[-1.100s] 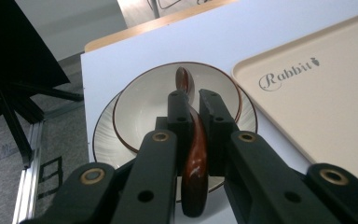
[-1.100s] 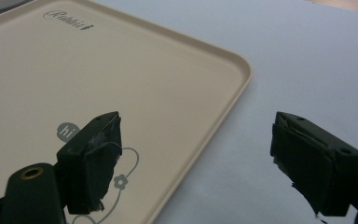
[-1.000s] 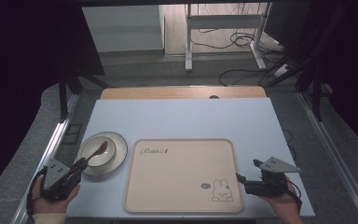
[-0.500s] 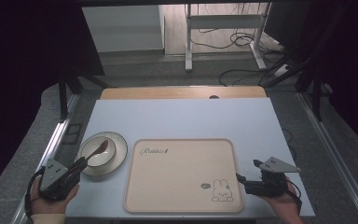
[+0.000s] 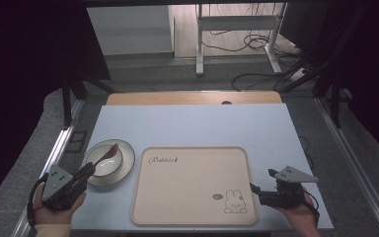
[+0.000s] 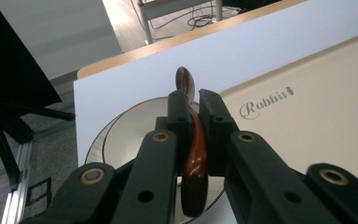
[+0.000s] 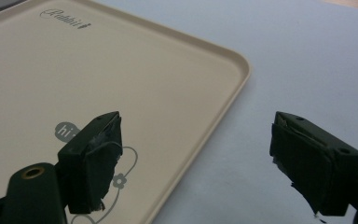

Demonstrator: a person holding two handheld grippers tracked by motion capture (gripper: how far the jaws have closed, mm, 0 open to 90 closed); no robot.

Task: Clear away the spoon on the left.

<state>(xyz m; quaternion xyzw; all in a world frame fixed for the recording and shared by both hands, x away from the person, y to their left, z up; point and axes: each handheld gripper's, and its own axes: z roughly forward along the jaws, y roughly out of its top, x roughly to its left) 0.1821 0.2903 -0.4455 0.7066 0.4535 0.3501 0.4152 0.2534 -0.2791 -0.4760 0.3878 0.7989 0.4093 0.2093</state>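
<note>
A white table (image 5: 187,123) spans the middle of the high view. At lower centre lies a beige tray (image 5: 192,185); left of it sits a plate (image 5: 123,165). Lower right, the right gripper (image 5: 253,189) stands wide, holding nothing. Lower left, the left gripper (image 5: 90,169) clamps a brown spoon (image 6: 193,149) over the plate.

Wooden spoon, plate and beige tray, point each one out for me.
wooden spoon (image 6: 195,149), left gripper view, on its handle between the claw's jaws.
plate (image 5: 126,159), high view, on its right rim.
beige tray (image 5: 192,192), high view, on its bare middle.
</note>
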